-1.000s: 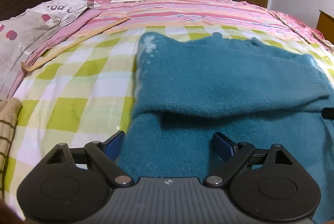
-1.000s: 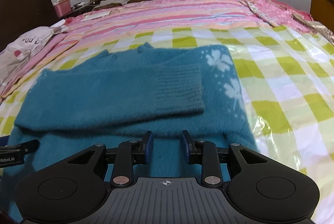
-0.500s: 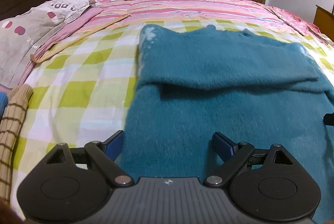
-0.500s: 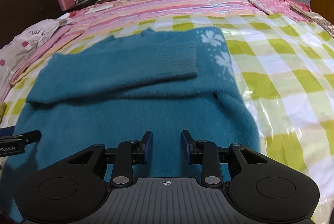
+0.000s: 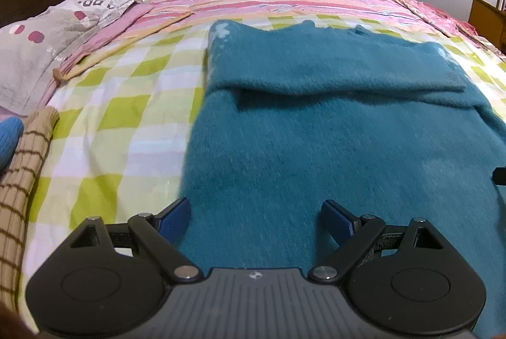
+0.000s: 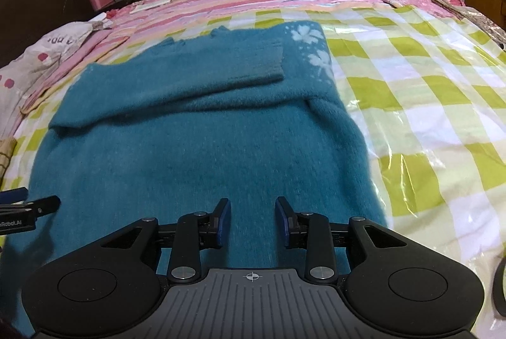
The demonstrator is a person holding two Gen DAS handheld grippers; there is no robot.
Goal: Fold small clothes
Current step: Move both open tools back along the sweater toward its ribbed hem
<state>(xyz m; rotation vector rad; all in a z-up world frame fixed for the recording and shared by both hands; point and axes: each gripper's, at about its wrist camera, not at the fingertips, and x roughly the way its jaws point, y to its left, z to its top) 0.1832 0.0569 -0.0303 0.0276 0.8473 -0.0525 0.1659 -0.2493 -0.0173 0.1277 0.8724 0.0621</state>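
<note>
So the teal sweater lies flat ahead on the bed, sleeves folded across; left tool wide open, right tool partly open, both empty, both over its near hem.

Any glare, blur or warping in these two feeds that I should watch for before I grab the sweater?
Left wrist view: teal sweater fuzz streaks with motion blur; fisheye bends the bed's far edge. Right wrist view: sharper; white glare on the clear plastic sheet over the checked cover, beside the sweater's right edge.
</note>
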